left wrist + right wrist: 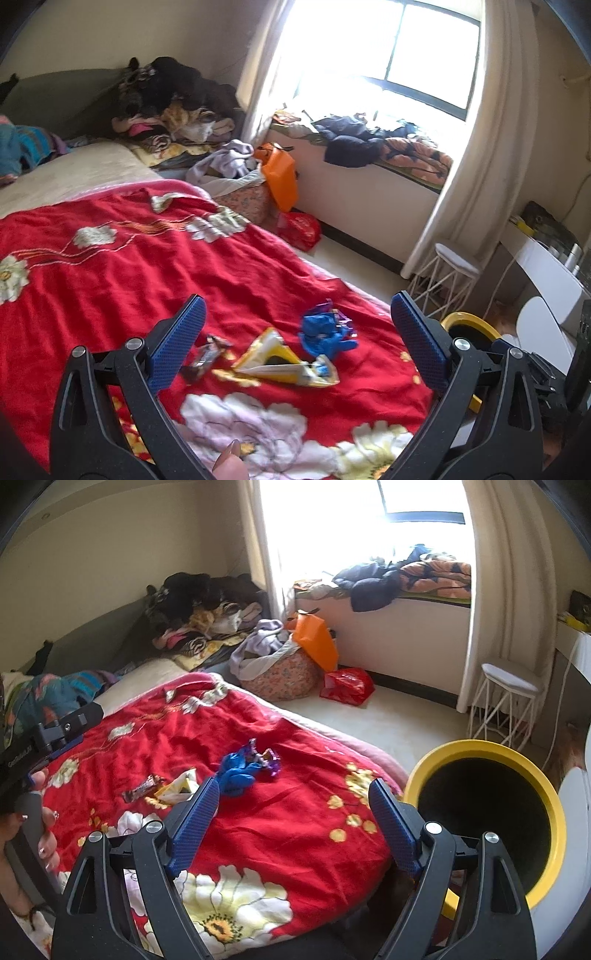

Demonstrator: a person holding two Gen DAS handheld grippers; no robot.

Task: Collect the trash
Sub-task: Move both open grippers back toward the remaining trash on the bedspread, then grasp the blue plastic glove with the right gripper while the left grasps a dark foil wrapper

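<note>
Trash lies in a loose cluster on the red quilt (110, 258), none of it picked up yet, so this looks like the approach step before the first grab. Both tongs stand wide open with nothing between their pads: the left tongs (295, 343) and the right tongs (291, 812) each hover over the near end of the bed.

In the left view, the yellow wrapper (284, 362) sits dead ahead between the pads, just below centre. The blue glove (321, 332) lies at about 1 o'clock from it, touching a purple wrapper (343, 317) further on. A dark candy bar (207, 356) lies at 9 o'clock from the yellow one, just beside the left pad.

In the right view, the cluster sits off toward 11 o'clock of the tongs; the glove (236, 771) is nearest, just beyond the left pad. The yellow bin (554, 812) stands off the bed edge at 3 o'clock, its mouth open and near the right pad.

The next move probably calls for dropping one pair of tongs onto a single piece, likely the yellow wrapper for the left, closing without pinching the quilt, then swinging across to the bin.
</note>
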